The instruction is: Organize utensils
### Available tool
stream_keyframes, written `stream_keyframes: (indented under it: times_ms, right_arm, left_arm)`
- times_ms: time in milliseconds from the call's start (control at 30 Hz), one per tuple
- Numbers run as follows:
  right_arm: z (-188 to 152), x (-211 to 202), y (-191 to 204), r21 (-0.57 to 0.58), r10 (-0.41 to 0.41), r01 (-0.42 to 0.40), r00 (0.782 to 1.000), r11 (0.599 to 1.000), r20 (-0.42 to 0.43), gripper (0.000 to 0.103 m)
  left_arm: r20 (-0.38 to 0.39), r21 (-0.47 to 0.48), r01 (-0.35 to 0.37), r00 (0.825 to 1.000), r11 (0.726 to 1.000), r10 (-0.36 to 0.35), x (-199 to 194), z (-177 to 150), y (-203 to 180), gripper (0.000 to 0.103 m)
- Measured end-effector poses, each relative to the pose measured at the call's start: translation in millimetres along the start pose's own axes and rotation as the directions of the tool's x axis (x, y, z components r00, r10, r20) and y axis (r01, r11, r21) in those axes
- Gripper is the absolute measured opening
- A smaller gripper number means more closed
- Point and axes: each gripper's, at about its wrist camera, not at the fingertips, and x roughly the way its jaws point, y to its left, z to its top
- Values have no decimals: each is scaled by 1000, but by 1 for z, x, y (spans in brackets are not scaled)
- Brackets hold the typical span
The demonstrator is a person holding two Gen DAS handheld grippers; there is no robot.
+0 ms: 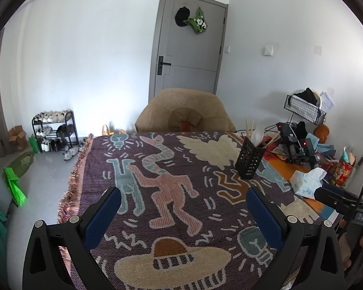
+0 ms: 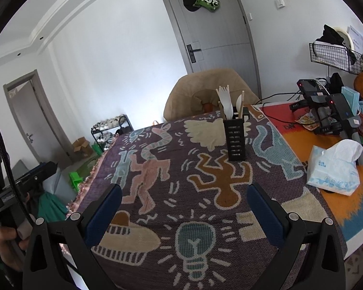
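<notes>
The black slotted utensil holder (image 2: 235, 138) is standing upright on the patterned woven tablecloth (image 2: 171, 193), well ahead of both grippers and touching neither. The left gripper (image 1: 183, 201) is hovering over the cloth with its blue-padded fingers (image 1: 104, 213) spread wide and holding nothing; the holder (image 1: 250, 160) is sitting ahead and to its right. The right gripper (image 2: 184, 199) is likewise gaping empty. A white plastic fork (image 2: 224, 104) and wooden chopsticks (image 2: 241, 106) are sticking out of the holder; their lower ends are hiding inside. A tissue pack (image 2: 334, 169) is lying to the right.
</notes>
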Motion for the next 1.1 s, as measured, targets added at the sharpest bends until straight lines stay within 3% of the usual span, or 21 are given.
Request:
stream_keyframes:
  times_ms: [1100]
  right_arm:
    - [-7,2,-6,14,-13,13,1000,1000,-4,103]
  left_arm:
    - [9,24,-27,1000,999,26,-1,-3,-8,103]
